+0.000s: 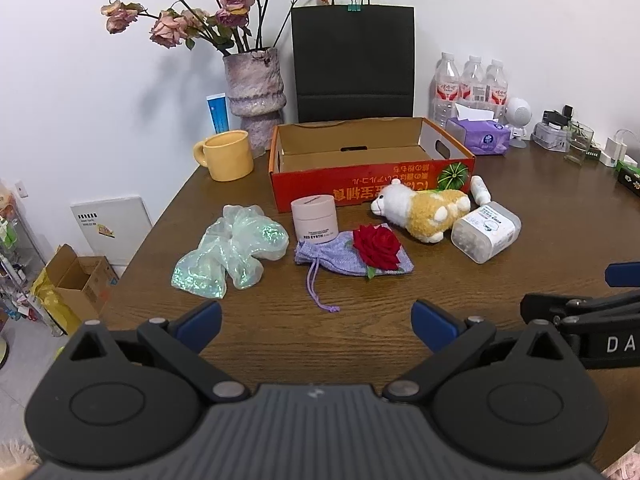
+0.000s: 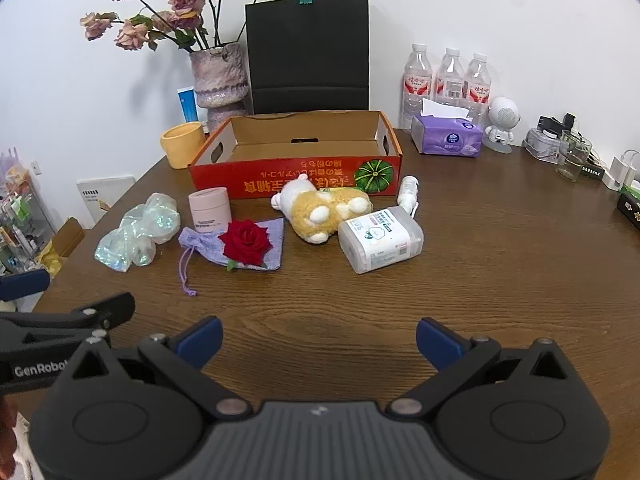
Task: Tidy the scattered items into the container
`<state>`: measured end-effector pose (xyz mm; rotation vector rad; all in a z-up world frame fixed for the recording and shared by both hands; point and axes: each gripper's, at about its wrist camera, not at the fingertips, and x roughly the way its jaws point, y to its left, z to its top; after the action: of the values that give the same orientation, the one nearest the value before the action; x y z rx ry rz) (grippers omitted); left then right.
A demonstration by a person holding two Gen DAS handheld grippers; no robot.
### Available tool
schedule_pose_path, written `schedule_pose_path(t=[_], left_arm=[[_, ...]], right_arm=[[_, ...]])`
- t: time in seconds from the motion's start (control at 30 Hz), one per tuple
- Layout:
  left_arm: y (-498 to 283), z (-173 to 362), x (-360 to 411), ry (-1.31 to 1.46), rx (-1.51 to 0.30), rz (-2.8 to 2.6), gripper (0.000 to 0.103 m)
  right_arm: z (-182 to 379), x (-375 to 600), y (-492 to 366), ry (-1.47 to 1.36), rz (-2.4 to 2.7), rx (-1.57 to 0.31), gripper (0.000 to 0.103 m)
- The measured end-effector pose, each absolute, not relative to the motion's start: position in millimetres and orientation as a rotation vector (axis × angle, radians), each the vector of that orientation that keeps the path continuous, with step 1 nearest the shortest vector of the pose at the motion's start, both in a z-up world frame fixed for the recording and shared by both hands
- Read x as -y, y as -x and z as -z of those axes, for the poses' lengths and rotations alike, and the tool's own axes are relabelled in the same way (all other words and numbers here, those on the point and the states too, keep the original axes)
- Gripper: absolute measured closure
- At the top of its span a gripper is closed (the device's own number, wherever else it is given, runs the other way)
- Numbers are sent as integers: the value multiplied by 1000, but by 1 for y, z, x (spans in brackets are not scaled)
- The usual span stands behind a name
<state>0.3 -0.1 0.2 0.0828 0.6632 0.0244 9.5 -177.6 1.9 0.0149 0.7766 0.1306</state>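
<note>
Scattered items (image 1: 384, 224) strewn on the desk (image 2: 500, 280), near side of the empty red cardboard box (image 1: 372, 188).

Left to right: iridescent bag (image 1: 232, 252), pink jar (image 1: 314, 218), lilac drawstring pouch (image 1: 340, 256) with red rose (image 1: 378, 246) lying on top, plush toy (image 1: 424, 210) on its side, clear plastic container (image 1: 486, 230) just right of it, small white bottle (image 1: 480, 189) beyond, against the box. Nearer, left hand-held gripper (image 1: 316, 322) and right hand-held gripper (image 2: 318, 336) over bare desk, fingers spread wide apart, gripping nothing.
</note>
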Motion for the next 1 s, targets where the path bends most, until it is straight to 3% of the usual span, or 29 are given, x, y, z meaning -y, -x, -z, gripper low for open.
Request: schedule_pose_path(t=[1.0], left_arm=[[1,1,-9,-56,-688,-14,0]], right_arm=[[-8,179,-6,-8,-141,-781,0]])
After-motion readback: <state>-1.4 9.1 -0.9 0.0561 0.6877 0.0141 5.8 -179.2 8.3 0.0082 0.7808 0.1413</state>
